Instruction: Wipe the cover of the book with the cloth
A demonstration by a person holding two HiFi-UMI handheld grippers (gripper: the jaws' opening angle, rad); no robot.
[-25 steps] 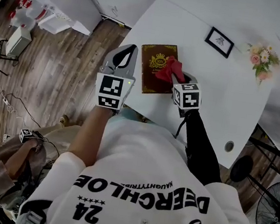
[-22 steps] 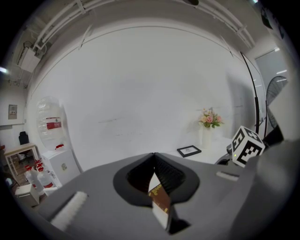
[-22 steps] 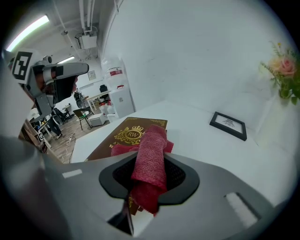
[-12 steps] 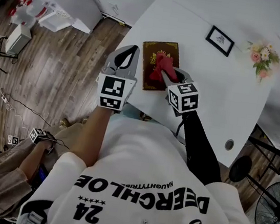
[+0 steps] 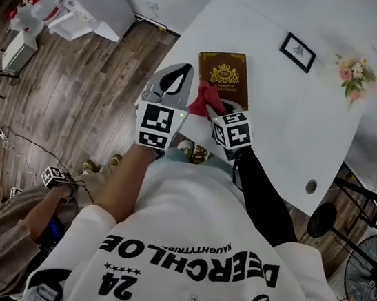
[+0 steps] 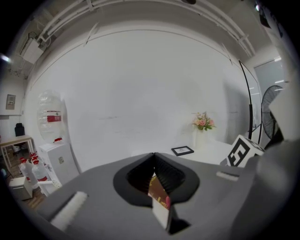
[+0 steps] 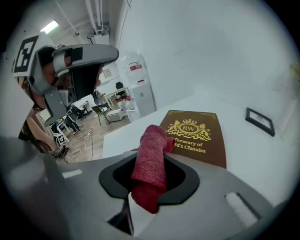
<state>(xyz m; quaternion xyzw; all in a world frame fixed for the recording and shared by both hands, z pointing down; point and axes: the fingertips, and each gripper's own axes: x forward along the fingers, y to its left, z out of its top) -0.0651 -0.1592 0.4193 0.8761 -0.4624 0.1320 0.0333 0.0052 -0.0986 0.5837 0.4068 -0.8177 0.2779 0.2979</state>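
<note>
Right gripper (image 7: 150, 157) clamps cloth (image 7: 151, 173); left gripper (image 6: 153, 157) jaws together, empty. Book (image 7: 199, 138) ahead of the right jaws, unpinned: wiping could shove it.

Red woven cloth (image 7: 149, 164), dark brown book (image 7: 199, 138) with gold crest and lettering, white table (image 5: 297, 120)

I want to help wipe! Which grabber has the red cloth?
The right gripper: its jaws pinch the red cloth. The left gripper has its jaws shut on nothing.

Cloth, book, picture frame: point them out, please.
cloth (image 7: 150, 161), right gripper view, middle of the red fold.
book (image 5: 225, 75), head view, gold crest on cover.
picture frame (image 5: 297, 52), head view, its centre.
</note>
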